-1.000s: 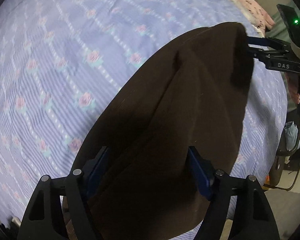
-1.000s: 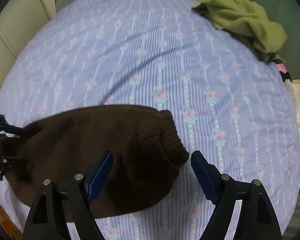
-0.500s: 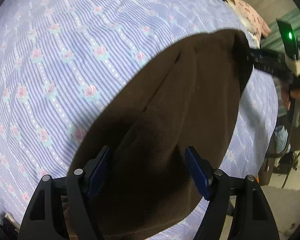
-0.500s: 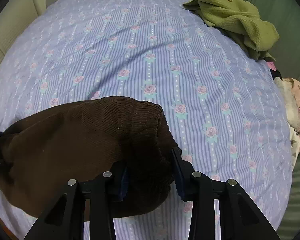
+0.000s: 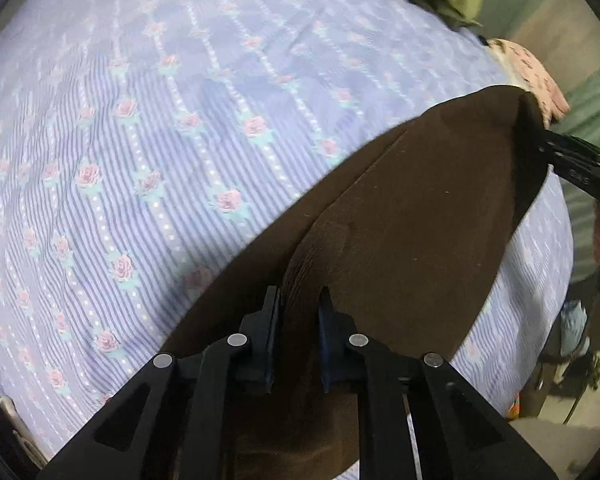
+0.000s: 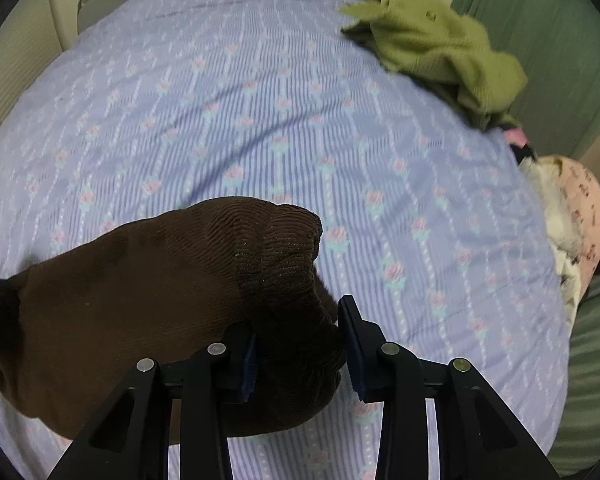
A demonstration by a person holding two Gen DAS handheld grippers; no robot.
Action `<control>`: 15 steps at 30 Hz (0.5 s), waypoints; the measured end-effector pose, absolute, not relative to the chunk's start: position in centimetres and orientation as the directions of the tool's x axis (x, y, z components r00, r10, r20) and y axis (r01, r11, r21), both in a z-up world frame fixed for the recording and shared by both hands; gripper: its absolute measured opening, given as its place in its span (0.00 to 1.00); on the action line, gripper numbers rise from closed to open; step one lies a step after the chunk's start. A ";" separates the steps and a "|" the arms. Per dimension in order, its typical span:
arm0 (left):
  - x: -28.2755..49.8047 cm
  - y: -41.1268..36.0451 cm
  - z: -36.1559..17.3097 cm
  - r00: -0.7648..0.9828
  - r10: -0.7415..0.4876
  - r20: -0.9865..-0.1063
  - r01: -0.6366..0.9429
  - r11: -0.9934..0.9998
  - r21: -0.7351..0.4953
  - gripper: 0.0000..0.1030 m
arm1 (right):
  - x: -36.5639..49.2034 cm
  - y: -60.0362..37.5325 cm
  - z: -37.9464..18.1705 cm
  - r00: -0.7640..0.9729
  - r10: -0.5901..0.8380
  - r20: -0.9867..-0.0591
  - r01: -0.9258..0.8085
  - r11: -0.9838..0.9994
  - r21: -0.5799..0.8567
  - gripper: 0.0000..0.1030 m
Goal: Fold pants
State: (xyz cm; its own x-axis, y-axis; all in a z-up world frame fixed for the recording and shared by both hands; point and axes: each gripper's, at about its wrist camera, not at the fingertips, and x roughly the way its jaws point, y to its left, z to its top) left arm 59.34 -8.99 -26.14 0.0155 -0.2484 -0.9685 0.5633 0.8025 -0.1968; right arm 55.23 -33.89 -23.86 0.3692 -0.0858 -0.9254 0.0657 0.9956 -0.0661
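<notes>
Dark brown corduroy pants (image 6: 148, 304) lie on bed with lilac rose-print striped sheet (image 6: 260, 128). Left gripper (image 5: 299, 312) pinches narrow fabric ridge at one end. Right gripper (image 6: 298, 344) clamps bunched ribbed end. Judgement: soft, light, limp, grippy; sags between holds, so hold end edges taut.

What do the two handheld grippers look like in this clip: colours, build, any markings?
The left gripper and right gripper match: black plastic linkage frames with triangular cutouts, silver round pivot pins, and dark blue pads lining the fingers. No cables or markings are legible in either wrist view.
</notes>
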 end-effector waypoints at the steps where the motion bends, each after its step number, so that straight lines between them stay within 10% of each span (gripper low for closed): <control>1: 59.7 -9.2 -26.7 0.009 -0.238 -0.971 0.544 0.816 -0.195 0.17 | 56.1 -33.9 -24.3 0.357 -0.085 -0.930 0.066 0.996 -0.066 0.35; 5: 61.1 -9.0 -28.8 -0.005 -0.208 -0.978 0.440 0.878 -0.189 0.21 | 58.4 -34.3 -27.3 0.277 -0.074 -0.958 0.097 0.994 -0.048 0.36; 15: 55.5 -7.3 -21.5 0.312 -0.170 -0.935 0.411 0.911 -0.029 0.75 | 54.9 -32.3 -21.8 0.413 -0.259 -0.873 0.129 0.966 -0.225 0.71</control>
